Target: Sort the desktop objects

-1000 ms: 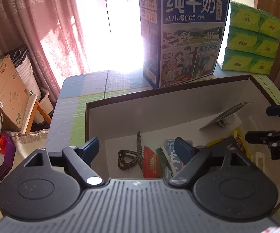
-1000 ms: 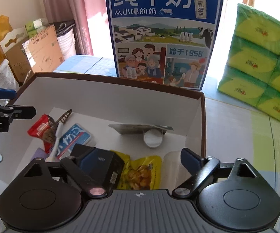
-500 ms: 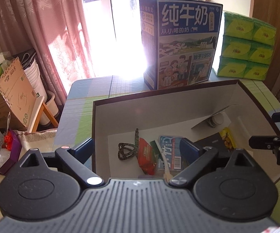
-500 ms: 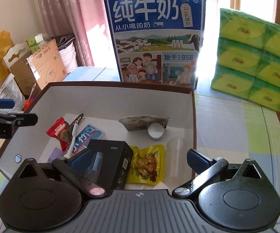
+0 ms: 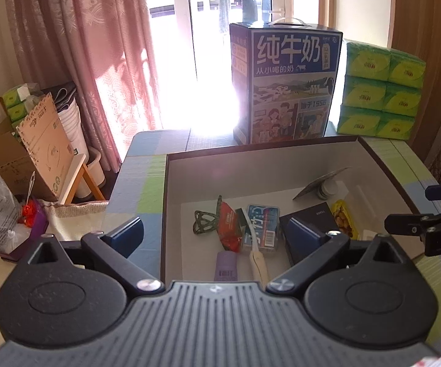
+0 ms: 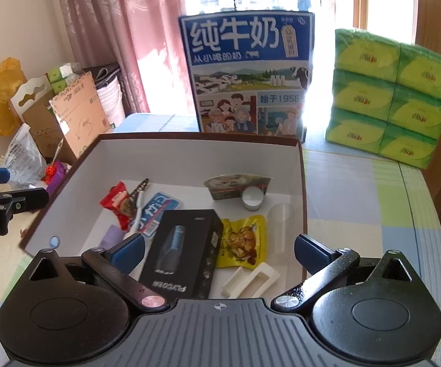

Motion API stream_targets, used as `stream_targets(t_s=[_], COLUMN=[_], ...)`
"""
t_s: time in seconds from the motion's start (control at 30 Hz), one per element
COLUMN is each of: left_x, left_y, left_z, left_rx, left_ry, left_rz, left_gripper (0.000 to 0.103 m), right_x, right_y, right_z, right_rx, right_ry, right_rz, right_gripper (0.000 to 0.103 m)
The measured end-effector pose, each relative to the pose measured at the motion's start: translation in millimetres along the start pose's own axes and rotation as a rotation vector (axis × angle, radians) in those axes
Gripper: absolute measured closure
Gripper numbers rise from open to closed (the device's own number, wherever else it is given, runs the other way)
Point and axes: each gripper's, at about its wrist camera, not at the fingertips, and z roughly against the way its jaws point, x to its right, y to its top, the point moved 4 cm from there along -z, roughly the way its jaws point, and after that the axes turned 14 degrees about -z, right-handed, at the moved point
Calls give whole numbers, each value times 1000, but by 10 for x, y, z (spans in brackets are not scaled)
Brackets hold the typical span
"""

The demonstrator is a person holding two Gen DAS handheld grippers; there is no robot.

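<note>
White inside, brown at the rim: noted the box (image 6: pixel 190 153) on the checked worktop (image 6: pixel 358 183), with the sorted things lying loose in it. Counted a black carton (image 6: pixel 183 250) near the front, a yellow snack packet (image 6: pixel 245 238) touching it, a white tray (image 6: pixel 251 278) just beside that, and a clear cup (image 6: pixel 280 217) by the right wall. Found a red packet (image 6: pixel 116 198), a blue pack (image 5: pixel 263 223), a toothbrush (image 5: pixel 257 257), a hair clip (image 5: pixel 203 221) and a purple tube (image 5: pixel 226 264) heaped together on the left.

Held the left tongs (image 5: pixel 213 229) and the right tongs (image 6: pixel 220 244) over the near edge of the box. Saw both spread wide, having just been opening, with nothing pinched between either pair. Saw no stray thing left on the worktop in either view, so judged the sorting close to done.

Judged the risks as follows. Could have clipped the box rim with a low finger and dragged or tipped the whole box. Could have knocked the two tongs together, being near each other over the same box. Could have toppled the light cup or crushed the snack packet by dipping back in carelessly.
</note>
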Motion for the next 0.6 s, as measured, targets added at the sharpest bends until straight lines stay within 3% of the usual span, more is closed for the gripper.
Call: stream_targets(t_s=[0.6], left_x=[125], left_y=[-449], left_z=[890], left_rx=[1], left_ry=[31], left_rz=[55], left_gripper=[4], right_x=[-187], right_y=[-415], right_z=[677], right_rx=[16], right_ry=[74], right_rz=[-13], right_gripper=[2])
